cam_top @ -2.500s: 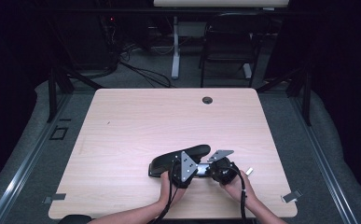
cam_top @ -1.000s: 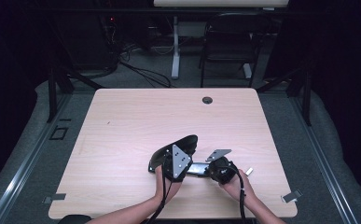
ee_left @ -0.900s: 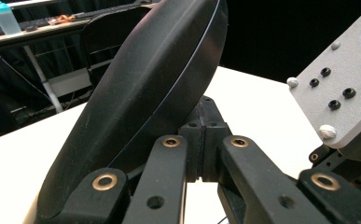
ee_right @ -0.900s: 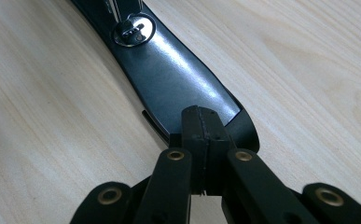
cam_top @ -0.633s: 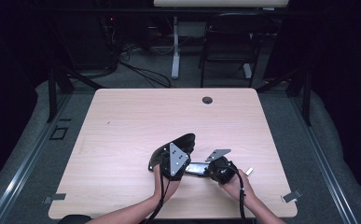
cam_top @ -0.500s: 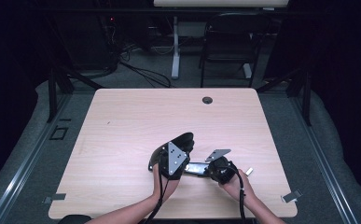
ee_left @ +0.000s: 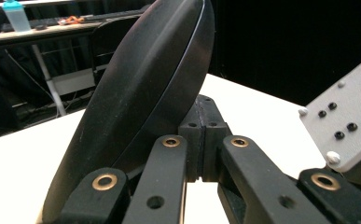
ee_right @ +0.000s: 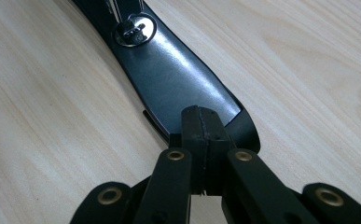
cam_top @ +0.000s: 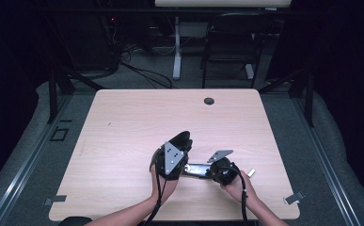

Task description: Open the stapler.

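Note:
A black case with a curved hard shell (cam_top: 183,140) stands tilted up near the table's front middle. Its flat glossy flap (cam_top: 196,170) lies on the wood and carries a round metal snap (ee_right: 134,29). My left gripper (cam_top: 178,149), with the grey plate on top, is shut at the shell's (ee_left: 145,93) lower edge. My right gripper (cam_top: 205,171) points left, shut on the flap's (ee_right: 178,79) rounded end. In both gripper views the pads are pressed together.
The light wooden table (cam_top: 137,122) has a round cable hole (cam_top: 209,100) at the back. A small light piece (cam_top: 250,173) lies right of my right hand. Tape marks sit at the front corners. A chair (cam_top: 229,42) and cables stand beyond the table.
The case lay long and flat 2.5 s ago. My left gripper has swung its shell up and leftward, away from the flap. The right gripper has held still.

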Motion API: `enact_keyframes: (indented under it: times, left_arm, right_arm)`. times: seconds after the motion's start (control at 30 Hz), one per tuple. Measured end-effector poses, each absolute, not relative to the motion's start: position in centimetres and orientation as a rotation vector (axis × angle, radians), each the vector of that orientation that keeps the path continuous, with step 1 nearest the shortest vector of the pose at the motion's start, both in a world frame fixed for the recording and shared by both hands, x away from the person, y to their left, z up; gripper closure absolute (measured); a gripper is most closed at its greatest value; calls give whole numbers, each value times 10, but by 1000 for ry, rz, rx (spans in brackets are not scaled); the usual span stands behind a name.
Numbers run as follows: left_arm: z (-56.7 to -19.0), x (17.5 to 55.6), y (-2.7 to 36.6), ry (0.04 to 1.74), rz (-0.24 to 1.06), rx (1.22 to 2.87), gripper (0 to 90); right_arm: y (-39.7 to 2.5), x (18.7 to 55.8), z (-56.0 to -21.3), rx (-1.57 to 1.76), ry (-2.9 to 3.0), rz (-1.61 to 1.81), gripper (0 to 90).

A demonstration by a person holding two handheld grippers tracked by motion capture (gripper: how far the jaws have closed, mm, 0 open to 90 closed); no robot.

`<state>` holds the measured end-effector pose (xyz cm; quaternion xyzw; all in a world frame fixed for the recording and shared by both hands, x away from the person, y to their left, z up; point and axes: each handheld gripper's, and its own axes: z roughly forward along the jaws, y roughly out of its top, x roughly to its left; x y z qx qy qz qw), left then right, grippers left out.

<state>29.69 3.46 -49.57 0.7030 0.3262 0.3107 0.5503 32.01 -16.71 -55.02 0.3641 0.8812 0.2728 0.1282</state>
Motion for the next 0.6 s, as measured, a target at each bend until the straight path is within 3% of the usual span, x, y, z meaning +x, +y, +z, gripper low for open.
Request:
enact_keyframes:
  times: [0.43, 0.6]
  left_arm:
    - [-486, 297, 52, 822, 729, 1609, 900]
    - [-483, 296, 56, 869, 664, 1577, 900]
  right_arm:
    - [-166, 319, -550, 1060, 2555, 785, 900]
    - [-167, 320, -550, 1067, 2553, 792, 900]
